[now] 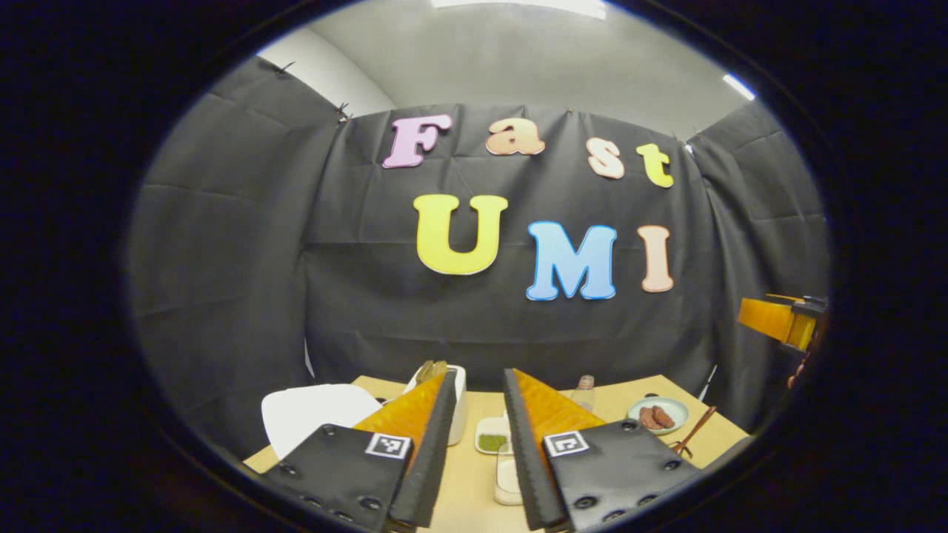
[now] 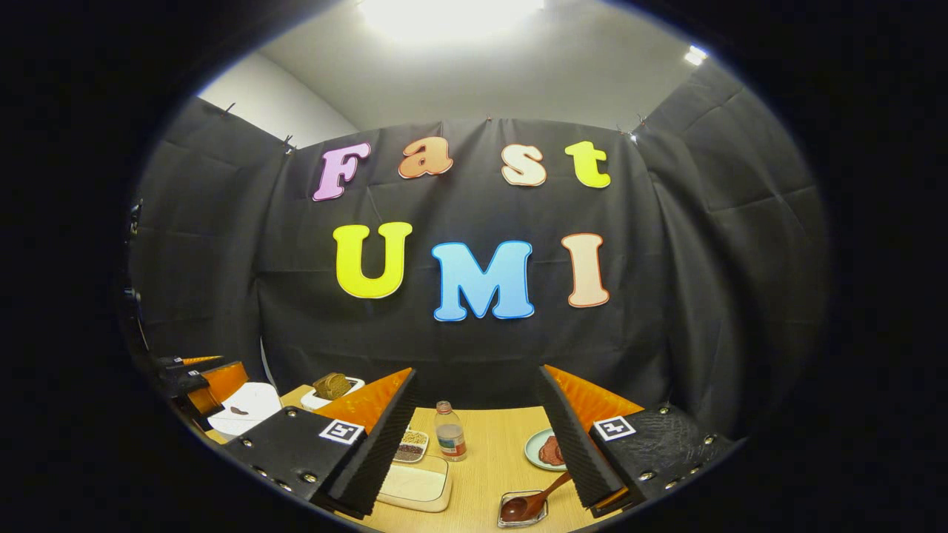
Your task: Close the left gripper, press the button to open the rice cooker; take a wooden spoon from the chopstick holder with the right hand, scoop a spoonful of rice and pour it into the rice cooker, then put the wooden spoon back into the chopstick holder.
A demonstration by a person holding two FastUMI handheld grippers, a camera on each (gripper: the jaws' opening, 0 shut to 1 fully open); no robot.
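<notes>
both grippers hang open over the tan wooden surface (image 2: 481, 459); left gripper (image 1: 480, 444) should shut its fingers first, then press down squarely on the white rice cooker (image 1: 315, 418), left of it

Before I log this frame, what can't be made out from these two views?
- Rice cooker: left gripper view; the left gripper hides its front, so no button visible.
- Chopstick holder: same view; mostly behind a finger.
- Rice tray: right gripper view; near corner covered by the right gripper.
- Wooden spoon: right gripper view; handle end passes behind a finger.
</notes>
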